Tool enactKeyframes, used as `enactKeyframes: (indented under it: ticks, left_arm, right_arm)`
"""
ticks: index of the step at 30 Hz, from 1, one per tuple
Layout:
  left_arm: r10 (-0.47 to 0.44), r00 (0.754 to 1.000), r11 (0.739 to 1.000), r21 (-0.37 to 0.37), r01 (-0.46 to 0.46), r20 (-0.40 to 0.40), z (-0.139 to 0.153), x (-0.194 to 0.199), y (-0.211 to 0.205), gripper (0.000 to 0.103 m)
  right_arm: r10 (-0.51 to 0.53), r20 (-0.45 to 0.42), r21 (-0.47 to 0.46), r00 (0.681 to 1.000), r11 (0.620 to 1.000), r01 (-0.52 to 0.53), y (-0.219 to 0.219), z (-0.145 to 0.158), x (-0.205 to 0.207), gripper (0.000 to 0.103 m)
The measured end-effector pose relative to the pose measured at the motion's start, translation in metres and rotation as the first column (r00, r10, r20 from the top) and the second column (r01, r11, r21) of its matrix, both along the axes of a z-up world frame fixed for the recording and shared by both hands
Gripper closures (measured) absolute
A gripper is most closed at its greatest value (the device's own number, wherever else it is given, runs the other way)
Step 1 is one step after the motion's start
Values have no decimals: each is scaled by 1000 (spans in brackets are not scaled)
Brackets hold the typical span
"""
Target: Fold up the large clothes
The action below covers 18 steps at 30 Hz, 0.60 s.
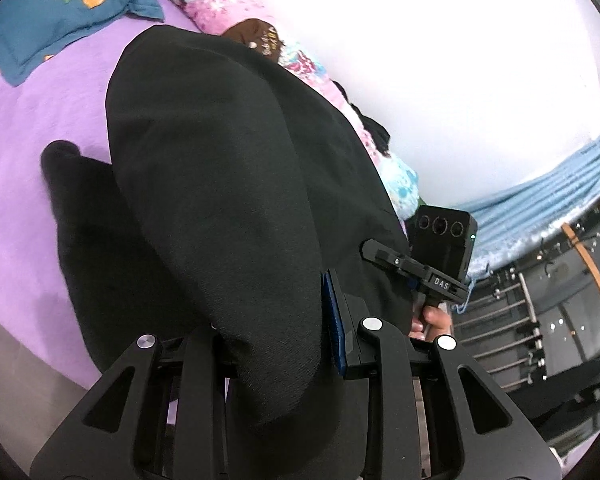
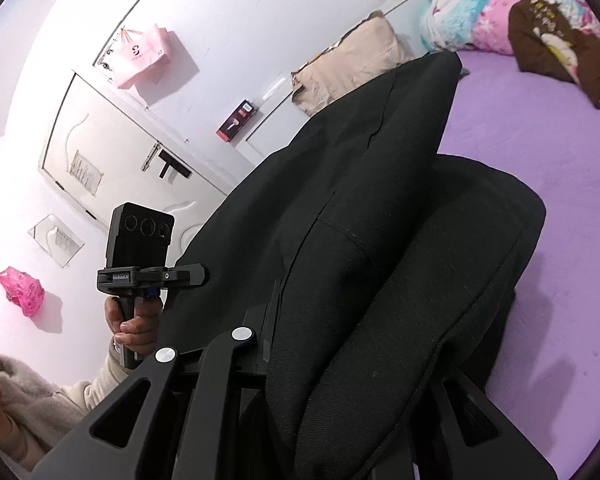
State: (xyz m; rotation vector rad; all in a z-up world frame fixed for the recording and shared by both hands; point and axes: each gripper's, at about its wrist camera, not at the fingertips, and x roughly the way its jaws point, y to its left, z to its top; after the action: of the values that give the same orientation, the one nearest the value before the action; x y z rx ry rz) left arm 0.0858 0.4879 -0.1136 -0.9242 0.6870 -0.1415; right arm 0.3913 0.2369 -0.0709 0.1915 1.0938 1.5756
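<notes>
A purple bed (image 1: 12, 128) fills the left of the left view. A big black garment (image 1: 220, 184) hangs over it in the middle. The left gripper (image 1: 276, 344) and the right gripper (image 2: 320, 360) each pinch its cloth tight between their fingers. A blue pillow (image 1: 40, 12) lies upper left.

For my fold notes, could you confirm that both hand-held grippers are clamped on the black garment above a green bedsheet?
Not quite: the bedsheet is purple, not green, as the right wrist view shows. The rest holds: the left hand-held gripper and the right hand-held gripper are both clamped on the black garment.
</notes>
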Motion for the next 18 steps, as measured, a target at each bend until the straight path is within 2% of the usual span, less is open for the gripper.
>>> enactKeyframes:
  ticks: [3, 8, 12, 16, 18]
  left_arm:
    - [31, 999, 999, -10, -32, -23, -12, -2, -4, 78]
    - [77, 995, 995, -60, -81, -62, -55, -5, 18, 77]
    - [119, 987, 982, -133, -134, -112, -120, -2, 40, 77]
    - [134, 971, 966, -194, -172, -197, -187, -1, 46, 71]
    - [139, 971, 959, -218, -181, -193, -208, -4, 48, 69]
  right_arm:
    - [19, -5, -11, 1000, 1000, -19, 23, -6, -8, 90]
    - [25, -46, -60, 999, 998, -28, 54, -44, -8, 90]
    - [-15, -170, -110, 985, 994, -4, 75, -100, 3, 90]
    - [-51, -273, -160, 961, 987, 7, 79, -158, 15, 88]
    - [-49, -307, -158, 950, 987, -1, 77, -173, 18, 82]
